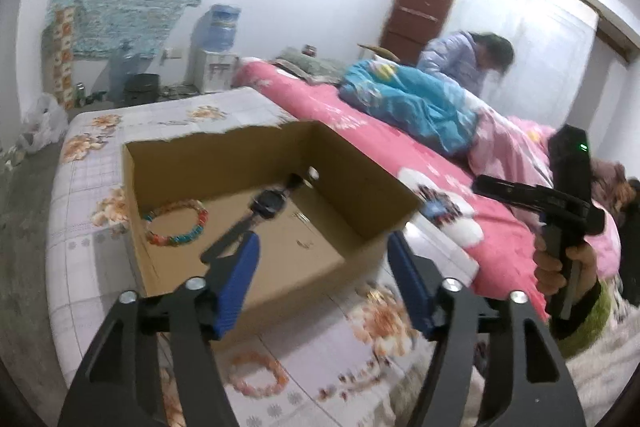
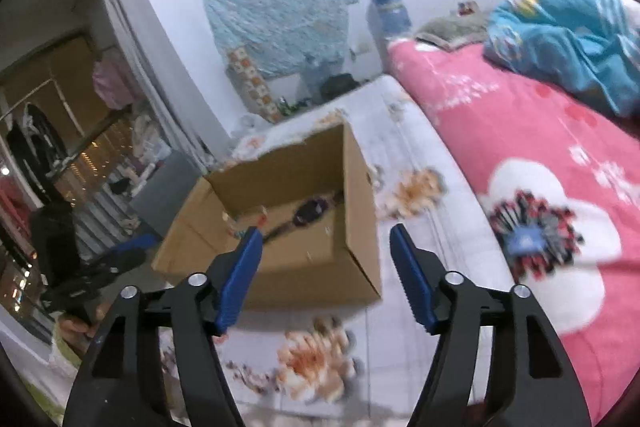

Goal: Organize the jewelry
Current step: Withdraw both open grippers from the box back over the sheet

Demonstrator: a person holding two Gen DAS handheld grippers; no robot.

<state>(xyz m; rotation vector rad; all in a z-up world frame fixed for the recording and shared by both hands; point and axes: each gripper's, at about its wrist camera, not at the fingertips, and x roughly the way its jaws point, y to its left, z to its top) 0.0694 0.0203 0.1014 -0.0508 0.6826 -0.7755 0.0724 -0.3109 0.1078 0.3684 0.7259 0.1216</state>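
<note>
We are partway through, holding both the left tool [image 1: 324, 247] and right tool [image 2: 326, 243] open and empty, with a beaded bracelet [image 1: 176, 223] and watch [image 1: 266, 203] lying in the cardboard box [image 1: 360, 167] (one pink bracelet [image 1: 256, 375] is waiting on the bed [image 1: 80, 227]).

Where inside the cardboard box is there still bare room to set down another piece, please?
The box floor is bare on the right, between the watch and the right wall. The left end is taken by the bead bracelet, and the watch runs across the middle. Outside, a pink bracelet lies on the sheet in front.
</note>
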